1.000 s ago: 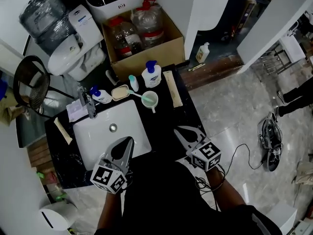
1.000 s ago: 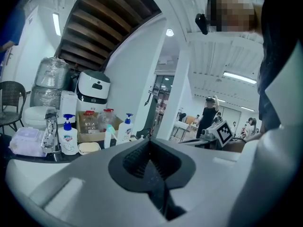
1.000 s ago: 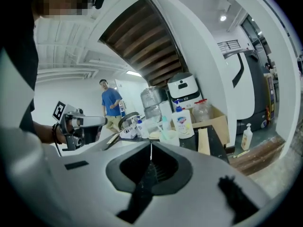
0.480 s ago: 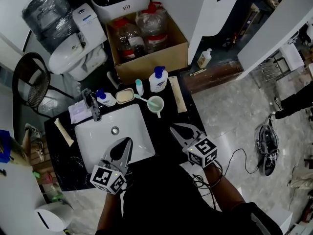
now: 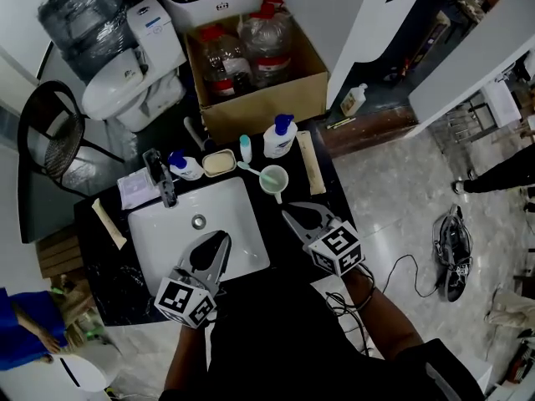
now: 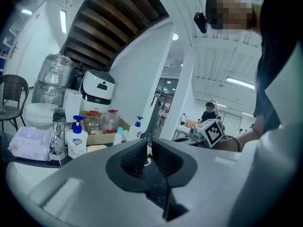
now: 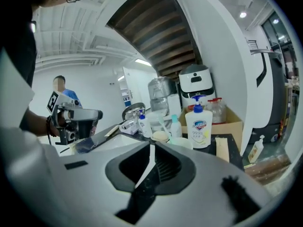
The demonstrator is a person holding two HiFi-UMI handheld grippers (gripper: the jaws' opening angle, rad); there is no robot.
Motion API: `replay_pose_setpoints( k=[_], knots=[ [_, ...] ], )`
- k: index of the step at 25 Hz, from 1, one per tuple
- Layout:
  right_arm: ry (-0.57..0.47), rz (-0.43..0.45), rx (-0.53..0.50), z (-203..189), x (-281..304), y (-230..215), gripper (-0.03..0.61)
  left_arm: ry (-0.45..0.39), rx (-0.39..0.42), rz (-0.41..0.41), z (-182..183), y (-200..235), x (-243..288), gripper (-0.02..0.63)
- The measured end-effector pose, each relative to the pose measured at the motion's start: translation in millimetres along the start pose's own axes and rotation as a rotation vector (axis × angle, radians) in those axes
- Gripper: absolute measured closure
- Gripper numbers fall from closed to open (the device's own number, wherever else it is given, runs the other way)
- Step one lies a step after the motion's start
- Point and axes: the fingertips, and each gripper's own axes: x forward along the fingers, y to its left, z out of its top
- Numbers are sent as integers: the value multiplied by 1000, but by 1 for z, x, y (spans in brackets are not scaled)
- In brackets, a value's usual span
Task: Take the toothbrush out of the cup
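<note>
Toothbrush (image 5: 250, 170) sits in the cup (image 5: 274, 179), untouched: approach stage, I'd say. Right gripper (image 5: 292, 215) near the cup, left gripper (image 5: 219, 245) farther off, both all but closed, empty; right must open.

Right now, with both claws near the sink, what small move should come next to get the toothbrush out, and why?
Probably ease the right gripper forward toward the cup and open its jaws. It is nearer, just short of the cup, jaws together and empty; the toothbrush stands in the cup, leaning out leftward. The left gripper hangs over the sink, further off.
</note>
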Motion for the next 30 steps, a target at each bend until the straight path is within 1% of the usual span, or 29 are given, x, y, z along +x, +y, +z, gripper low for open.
replay_pose_setpoints(
  k=[3, 7, 11, 17, 21, 26, 30],
  knots=[
    [-1, 9, -4, 3, 13, -3, 560, 0, -5, -4, -2, 5, 2, 570],
    [10, 13, -18, 7, 28, -10, 535, 7, -20, 1, -4, 9, 4, 560],
    [33, 13, -26, 8, 41, -19, 534, 9, -16, -7, -3, 10, 7, 545],
    [48, 34, -45, 10, 56, -24, 526, 23, -21, 2, -7, 12, 8, 534],
    [57, 48, -51, 13, 67, -27, 506, 32, -21, -2, -9, 12, 9, 531],
    [78, 53, -65, 12, 80, -34, 500, 40, -26, 7, -10, 12, 10, 531],
    [88, 63, -69, 12, 89, -39, 492, 39, -18, -6, -10, 8, 11, 531]
  ],
)
